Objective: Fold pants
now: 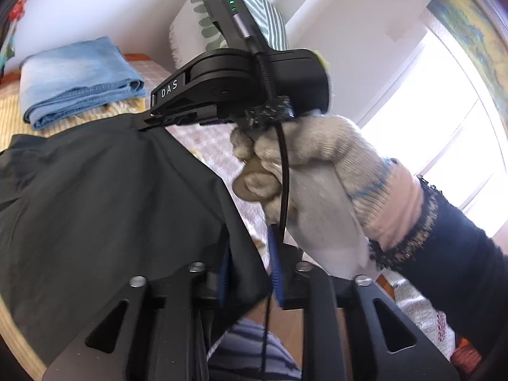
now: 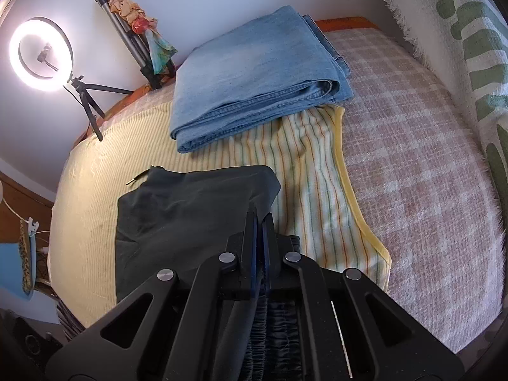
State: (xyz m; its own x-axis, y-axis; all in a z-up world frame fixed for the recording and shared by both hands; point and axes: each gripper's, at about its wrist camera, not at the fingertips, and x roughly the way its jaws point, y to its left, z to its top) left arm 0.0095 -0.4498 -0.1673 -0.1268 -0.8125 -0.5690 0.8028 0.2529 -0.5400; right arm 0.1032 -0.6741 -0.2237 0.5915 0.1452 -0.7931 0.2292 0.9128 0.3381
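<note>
Room: pale walls, a bright window on the right of the left wrist view, a lit ring light on a small tripod by the wall.
Bed: pink-and-white checked bedspread, with a yellow striped blanket spread over part of it.
Cushion: large white cushion with green leaf pattern, leaning at the bed's far side.
Black pants: dark, thin-fabric pants lying bunched on the striped blanket, near edge lifted toward both grippers.
Folded jeans: light blue denim jeans, folded in a stack beyond the black pants, apart from them.
Right hand: white knit glove around the right gripper's handle, dark sleeve behind it.
Right gripper: jaws closed tight on the pants' edge; gathered elastic waistband runs back between the fingers.
Left gripper: jaws parted a little, blue pads either side of a fold of the black fabric, not pinching it.
</note>
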